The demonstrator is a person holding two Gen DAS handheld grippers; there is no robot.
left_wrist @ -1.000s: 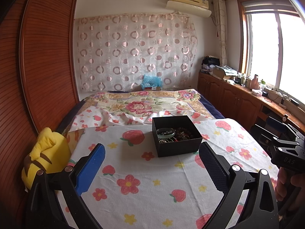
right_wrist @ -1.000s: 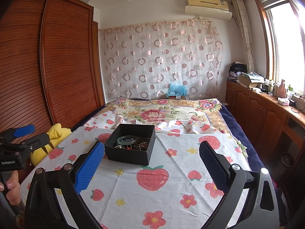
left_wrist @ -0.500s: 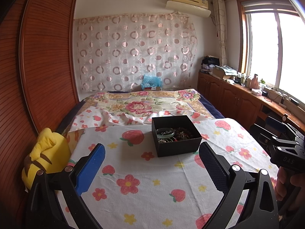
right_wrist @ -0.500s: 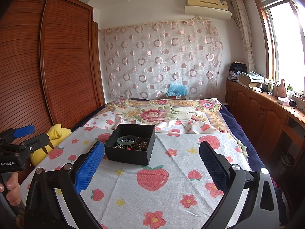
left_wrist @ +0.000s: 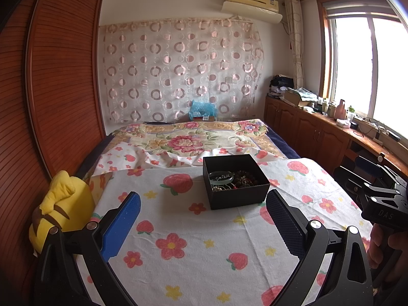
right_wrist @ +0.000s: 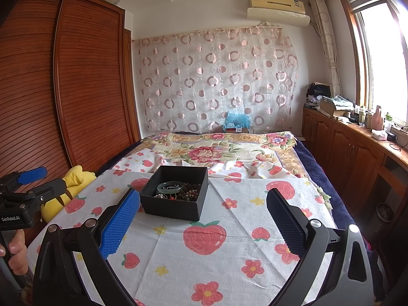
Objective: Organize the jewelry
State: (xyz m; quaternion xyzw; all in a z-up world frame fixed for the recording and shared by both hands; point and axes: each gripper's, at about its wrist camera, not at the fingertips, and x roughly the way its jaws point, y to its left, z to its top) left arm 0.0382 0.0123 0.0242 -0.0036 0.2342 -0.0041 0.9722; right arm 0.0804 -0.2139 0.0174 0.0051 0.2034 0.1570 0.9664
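The left hand-held gripper (left_wrist: 202, 216) hangs above the strawberry-print cloth (left_wrist: 193, 232) with its jaws spread wide and nothing between them. The right hand-held gripper (right_wrist: 202, 216) is likewise wide apart and empty. At twelve o'clock ahead sits the black box (left_wrist: 236, 185) on the bed, holding a green bangle (right_wrist: 171, 186) and what look like beaded strands. A yellow plush toy (left_wrist: 63, 211) lies at nine o'clock.

Change entry: none I can log. Against the earlier pictures, I find no shift in the black box (left_wrist: 239, 199) on the bedspread, nor in the jewelry (left_wrist: 234, 179) heaped inside it. My left gripper (left_wrist: 202, 199) and right gripper (right_wrist: 203, 195) show the same wide gap between their jaws and the same framing of the box in both wrist views. Any drift is too slight for me to tell.
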